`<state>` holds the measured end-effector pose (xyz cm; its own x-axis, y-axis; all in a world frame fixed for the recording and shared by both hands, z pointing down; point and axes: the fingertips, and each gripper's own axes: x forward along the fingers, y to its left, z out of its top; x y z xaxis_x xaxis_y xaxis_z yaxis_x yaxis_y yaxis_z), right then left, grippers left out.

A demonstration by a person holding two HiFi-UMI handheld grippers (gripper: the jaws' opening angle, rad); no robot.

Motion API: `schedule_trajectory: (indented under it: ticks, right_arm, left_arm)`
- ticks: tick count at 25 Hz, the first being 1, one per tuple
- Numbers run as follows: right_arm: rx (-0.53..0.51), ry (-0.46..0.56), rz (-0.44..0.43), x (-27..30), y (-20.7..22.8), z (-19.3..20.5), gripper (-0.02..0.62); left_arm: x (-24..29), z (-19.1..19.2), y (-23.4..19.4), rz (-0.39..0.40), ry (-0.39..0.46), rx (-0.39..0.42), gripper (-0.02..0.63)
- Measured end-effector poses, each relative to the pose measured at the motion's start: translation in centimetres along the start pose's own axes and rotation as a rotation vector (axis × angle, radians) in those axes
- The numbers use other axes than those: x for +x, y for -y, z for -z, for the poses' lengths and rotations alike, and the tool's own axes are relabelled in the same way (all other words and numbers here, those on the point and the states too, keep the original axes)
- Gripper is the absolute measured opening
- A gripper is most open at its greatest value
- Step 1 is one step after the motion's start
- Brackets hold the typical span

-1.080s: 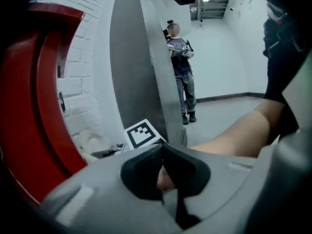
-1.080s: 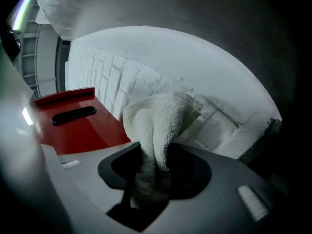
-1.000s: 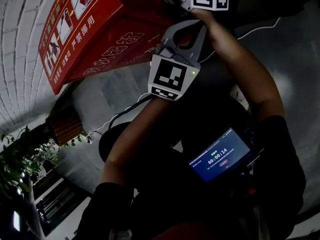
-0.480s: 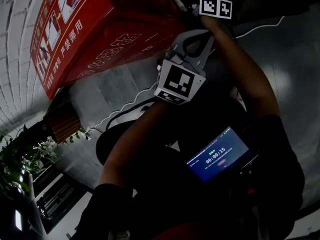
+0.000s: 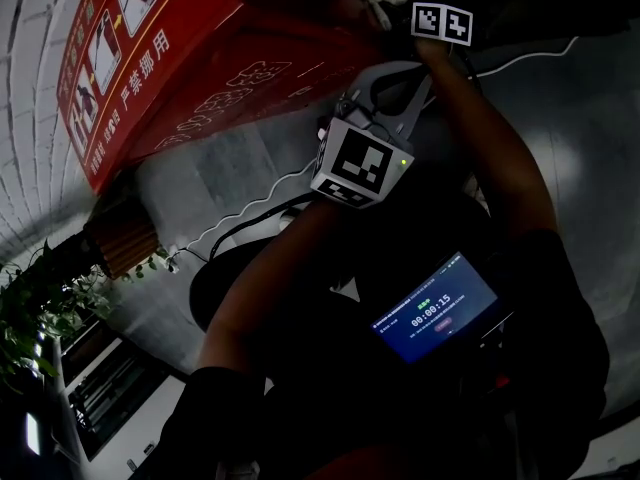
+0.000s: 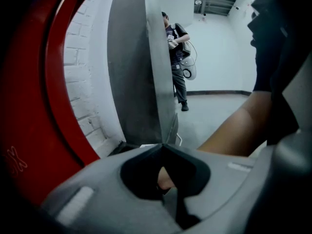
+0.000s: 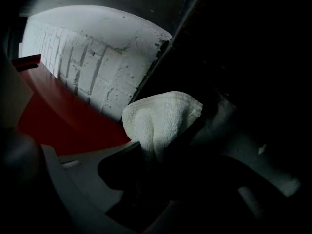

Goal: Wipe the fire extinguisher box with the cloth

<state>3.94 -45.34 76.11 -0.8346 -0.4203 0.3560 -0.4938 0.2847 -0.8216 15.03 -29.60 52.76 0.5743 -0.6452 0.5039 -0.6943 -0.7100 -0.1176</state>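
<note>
Just ahead of the right tongs (image 7: pixel 158 135), which are clamping the cloth (image 7: pixel 163 113), the box (image 7: pixel 63 116) is lying close; flat, overlapping strokes would suit. Left tongs (image 6: pixel 164 144) are sitting clenched, empty.

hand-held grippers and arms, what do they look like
The left hand-held gripper and the right hand-held gripper have grey moulded bodies, each with a cube of black-and-white square markers; the left cube shows a small green light. The person wears dark short sleeves.
</note>
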Motion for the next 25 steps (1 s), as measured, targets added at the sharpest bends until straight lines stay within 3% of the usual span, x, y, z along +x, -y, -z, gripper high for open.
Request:
schedule_trajectory:
  ticks: [4, 11, 20, 25]
  right_arm:
    - [-0.014, -0.023, 0.039, -0.7, 0.5, 0.4, 0.156]
    - [-0.115, 0.042, 0.031, -4.3, -3.2, -1.9, 0.156]
    - [-0.218, 0.122, 0.013, -12.8, -10.9, -2.2, 0.156]
    - [-0.384, 0.179, -0.01, -18.5, -18.2, -6.3, 0.156]
  left_arm:
    - [-0.6, 0.0, -0.5, -0.015, 0.007, -0.013, 0.003]
    - [-3.7, -0.4, -0.7, -0.047, 0.041, -0.031, 0.003]
    - [-10.9, -3.1, -0.2, -0.102, 0.087, -0.024, 0.003]
    - [-15.4, -6.4, -1.1, -0.18, 0.173, -0.003, 0.003]
